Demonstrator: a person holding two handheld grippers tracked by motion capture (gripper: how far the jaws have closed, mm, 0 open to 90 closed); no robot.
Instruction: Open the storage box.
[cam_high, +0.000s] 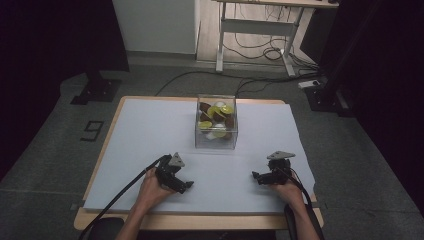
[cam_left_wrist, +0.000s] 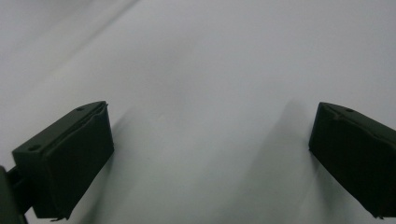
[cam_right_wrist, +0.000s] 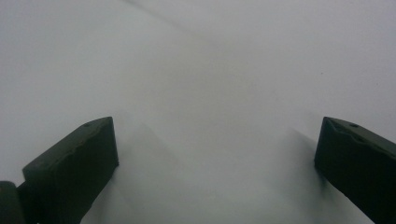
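I am holding my left gripper (cam_high: 184, 186) and my right gripper (cam_high: 258, 177) low over the near part of the pale sheet (cam_high: 150, 130) that covers the table (cam_high: 107, 142), one at the near left and one at the near right. Both pairs of jaws are standing spread wide with nothing between them; in each gripper view I am looking along them at bare sheet.

The thing nearest my reach is the clear box (cam_high: 216, 122), sitting farther off at the middle of the sheet, between my two grippers and well apart from both. It is holding a heap of small pieces (cam_high: 216, 120), yellow-green, brown and white; what they are I cannot tell.

What I am worrying about, as a judgement: the box walls are see-through, so I could misjudge the rim and knock it, sliding or tipping the box. Reaching in with both grippers at once, I am risking a clash over the narrow opening. The pieces are lying heaped, so a pinch could catch two or slip off a rounded one. The trailing cable (cam_high: 125, 187) could also drag on the sheet.
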